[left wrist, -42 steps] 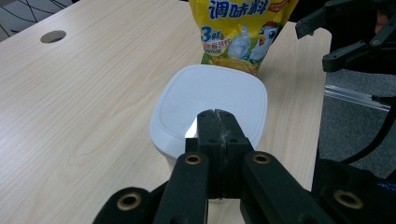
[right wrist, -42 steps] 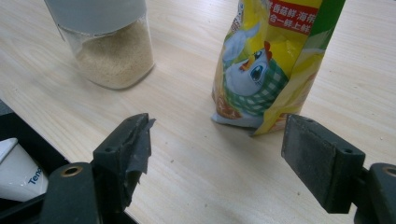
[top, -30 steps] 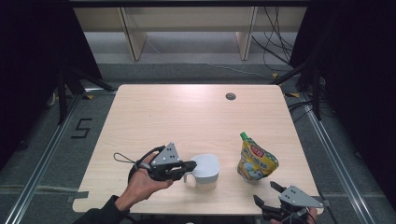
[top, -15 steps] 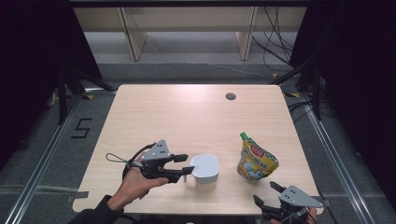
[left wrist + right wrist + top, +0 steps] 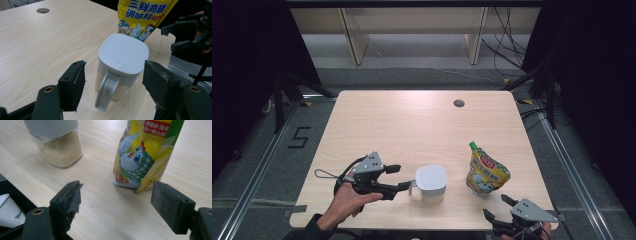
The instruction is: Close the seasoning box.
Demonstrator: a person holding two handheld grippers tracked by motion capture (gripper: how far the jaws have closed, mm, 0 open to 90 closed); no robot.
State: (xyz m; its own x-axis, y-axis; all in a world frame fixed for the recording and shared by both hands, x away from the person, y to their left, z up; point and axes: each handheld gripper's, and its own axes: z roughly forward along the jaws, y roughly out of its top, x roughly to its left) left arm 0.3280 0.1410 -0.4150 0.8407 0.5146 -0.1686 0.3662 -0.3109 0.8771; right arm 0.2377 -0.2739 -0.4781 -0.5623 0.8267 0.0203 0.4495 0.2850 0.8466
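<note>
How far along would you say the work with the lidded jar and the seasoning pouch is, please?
Done: the left gripper has just opened off the clear white-lidded jar of granules, which stands shut. In hand: nothing; the right gripper waits open before the yellow seasoning pouch. Left: the pouch looks untouched, green cap on.

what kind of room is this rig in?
Probably a lab or recording bay, not a kitchen: a bare wooden table stands on grey floor between metal floor rails, with black curtains at both sides and loose cables behind.
</note>
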